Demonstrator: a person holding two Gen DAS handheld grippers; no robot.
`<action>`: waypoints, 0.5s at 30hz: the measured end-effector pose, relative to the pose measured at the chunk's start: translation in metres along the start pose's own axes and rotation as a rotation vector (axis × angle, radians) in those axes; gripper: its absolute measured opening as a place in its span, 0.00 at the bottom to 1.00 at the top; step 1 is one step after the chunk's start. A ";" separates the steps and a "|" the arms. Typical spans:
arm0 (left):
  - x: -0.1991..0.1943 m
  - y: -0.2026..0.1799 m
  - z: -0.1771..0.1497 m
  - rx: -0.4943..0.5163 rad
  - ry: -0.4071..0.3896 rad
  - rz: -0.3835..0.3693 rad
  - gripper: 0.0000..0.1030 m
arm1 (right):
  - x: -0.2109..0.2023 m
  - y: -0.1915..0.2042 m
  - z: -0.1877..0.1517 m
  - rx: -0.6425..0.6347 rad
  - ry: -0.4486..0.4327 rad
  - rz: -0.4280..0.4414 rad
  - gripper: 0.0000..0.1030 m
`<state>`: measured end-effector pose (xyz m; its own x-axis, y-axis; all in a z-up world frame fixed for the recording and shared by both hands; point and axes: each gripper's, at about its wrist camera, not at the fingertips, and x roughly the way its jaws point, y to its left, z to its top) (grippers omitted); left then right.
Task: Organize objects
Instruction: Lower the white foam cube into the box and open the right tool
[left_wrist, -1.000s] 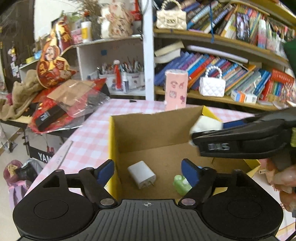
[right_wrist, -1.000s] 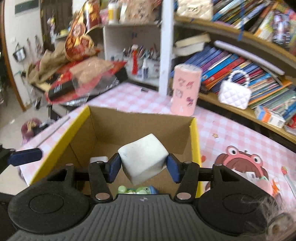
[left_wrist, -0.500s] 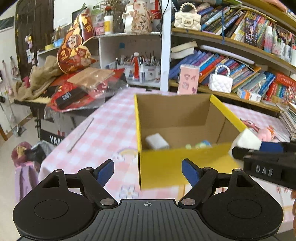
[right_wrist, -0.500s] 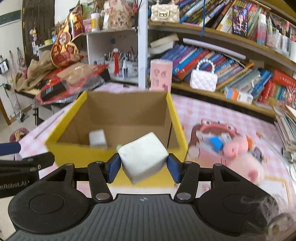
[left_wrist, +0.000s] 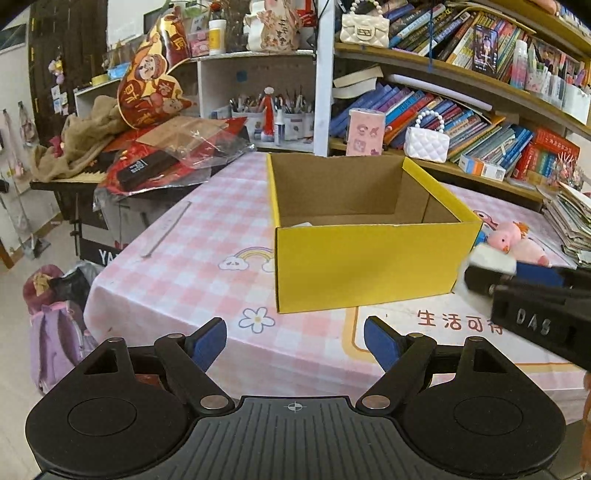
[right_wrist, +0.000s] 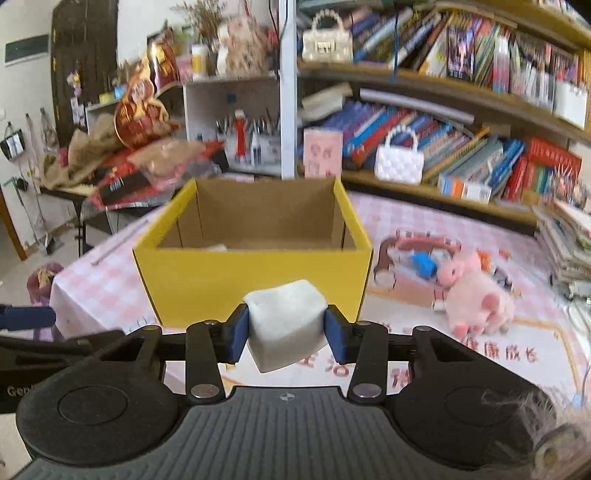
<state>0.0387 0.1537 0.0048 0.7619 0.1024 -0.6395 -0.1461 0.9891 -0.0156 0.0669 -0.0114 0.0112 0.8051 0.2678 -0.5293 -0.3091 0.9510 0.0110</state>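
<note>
A yellow cardboard box (left_wrist: 369, 266) (right_wrist: 255, 280) stands open on the pink checked tablecloth (left_wrist: 207, 266). A small white thing (left_wrist: 301, 224) peeks over the box's front wall; the rest of the inside is hidden. My right gripper (right_wrist: 286, 325) holds a soft white block (right_wrist: 284, 325) in front of the box, above the cloth. Its jaws are closing and the blue pads squeeze the block's sides. In the left wrist view that block (left_wrist: 487, 258) shows at the right edge. My left gripper (left_wrist: 295, 339) is open with nothing in it, short of the box's near wall.
A pink plush pig (right_wrist: 476, 295) and a small blue item (right_wrist: 423, 264) lie right of the box. Stacked papers (left_wrist: 569, 221) sit at the far right. Bookshelves (left_wrist: 443, 110) stand behind, red bags and clutter (left_wrist: 155, 162) at the left. A ruler (left_wrist: 166, 229) lies near the table's left edge.
Both grippers have drawn back from over the box to in front of its near wall. The white block came back with the right gripper, whose pads now stand closer together on it.
</note>
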 end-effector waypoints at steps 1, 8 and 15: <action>-0.002 0.000 0.000 -0.002 -0.005 0.002 0.81 | -0.002 0.000 0.001 -0.003 -0.012 0.001 0.39; -0.004 0.003 0.000 -0.016 -0.010 0.017 0.81 | 0.003 -0.001 0.015 -0.021 -0.044 0.008 0.39; 0.005 0.013 0.005 -0.070 0.000 0.077 0.81 | 0.060 0.003 0.067 -0.079 -0.156 0.033 0.54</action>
<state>0.0434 0.1675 0.0050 0.7470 0.1774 -0.6407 -0.2475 0.9687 -0.0203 0.1480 0.0174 0.0366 0.8609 0.3250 -0.3914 -0.3702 0.9279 -0.0436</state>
